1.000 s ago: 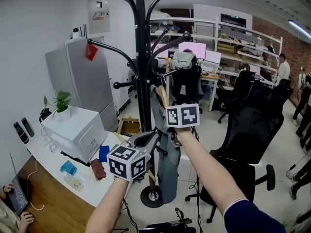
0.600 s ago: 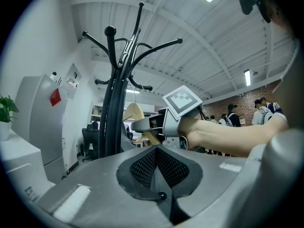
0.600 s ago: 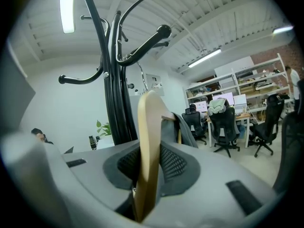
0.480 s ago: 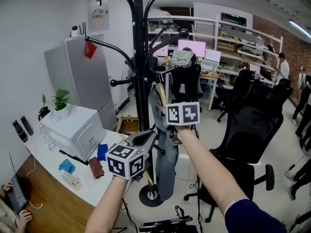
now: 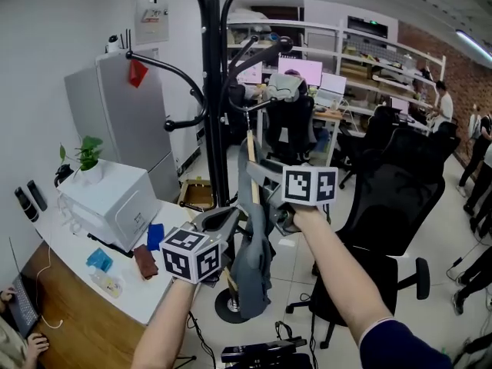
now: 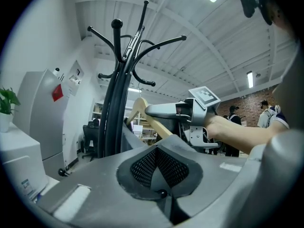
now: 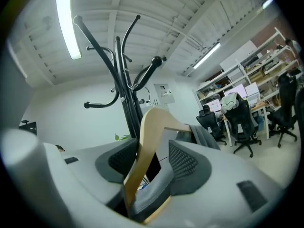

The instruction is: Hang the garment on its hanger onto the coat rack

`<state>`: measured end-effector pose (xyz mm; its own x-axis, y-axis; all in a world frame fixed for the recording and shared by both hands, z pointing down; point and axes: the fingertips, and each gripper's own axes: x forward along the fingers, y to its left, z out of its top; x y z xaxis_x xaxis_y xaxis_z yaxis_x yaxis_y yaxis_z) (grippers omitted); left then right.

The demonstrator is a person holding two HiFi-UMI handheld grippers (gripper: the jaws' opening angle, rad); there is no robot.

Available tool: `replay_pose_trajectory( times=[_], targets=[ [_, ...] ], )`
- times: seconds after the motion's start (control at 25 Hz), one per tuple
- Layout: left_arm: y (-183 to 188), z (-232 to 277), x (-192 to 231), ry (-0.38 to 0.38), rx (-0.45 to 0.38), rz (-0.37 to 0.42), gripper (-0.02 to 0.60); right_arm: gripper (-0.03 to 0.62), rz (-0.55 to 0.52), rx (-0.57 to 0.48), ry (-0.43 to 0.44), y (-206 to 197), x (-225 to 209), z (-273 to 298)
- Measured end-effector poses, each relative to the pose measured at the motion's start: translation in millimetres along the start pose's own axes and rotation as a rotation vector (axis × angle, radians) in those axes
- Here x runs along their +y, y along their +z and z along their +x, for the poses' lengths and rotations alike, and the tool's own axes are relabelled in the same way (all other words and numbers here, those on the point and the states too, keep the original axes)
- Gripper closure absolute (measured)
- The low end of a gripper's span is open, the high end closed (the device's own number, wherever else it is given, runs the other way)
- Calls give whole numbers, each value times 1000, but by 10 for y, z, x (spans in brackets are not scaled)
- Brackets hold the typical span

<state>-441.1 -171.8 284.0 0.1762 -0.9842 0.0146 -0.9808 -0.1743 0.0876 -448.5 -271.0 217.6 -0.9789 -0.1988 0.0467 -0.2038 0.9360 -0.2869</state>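
Note:
The black coat rack [image 5: 211, 137] stands in front of me, its curved arms spreading at the top. A wooden hanger [image 5: 250, 164] carrying a grey garment [image 5: 250, 264] hangs beside the pole, its hook reaching up to a rack arm [image 5: 260, 106]. My right gripper [image 5: 266, 178] is around the hanger's shoulder; in the right gripper view the hanger [image 7: 151, 137] stands between the jaws, which are opening, with a gap at the right pad [image 7: 189, 161]. My left gripper [image 5: 223, 221] is shut and empty just left of the garment. The left gripper view shows the rack [image 6: 116, 99] and the right gripper [image 6: 183, 112].
A white table [image 5: 157, 294] with a white box [image 5: 111, 202], a plant [image 5: 83, 154] and small items lies at the left, by a grey fridge [image 5: 127, 121]. Black office chairs [image 5: 388, 206] stand at the right. People stand by the desks at the far right.
My right gripper has shifted a little to the right and its jaws have spread around the hanger. The left gripper has sunk slightly to the left. The view has turned a bit.

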Motion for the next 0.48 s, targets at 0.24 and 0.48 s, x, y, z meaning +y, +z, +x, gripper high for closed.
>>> replay_pose_trajectory(
  times=[0.24,0.48],
  targets=[
    [-120,-110,88,22,-5,-46,577,372,-16,-65,16,-58,25,-377],
    [-297,-371,318,115,6,-43,577,410,-142,-76,13,-360,77,-634]
  ],
)
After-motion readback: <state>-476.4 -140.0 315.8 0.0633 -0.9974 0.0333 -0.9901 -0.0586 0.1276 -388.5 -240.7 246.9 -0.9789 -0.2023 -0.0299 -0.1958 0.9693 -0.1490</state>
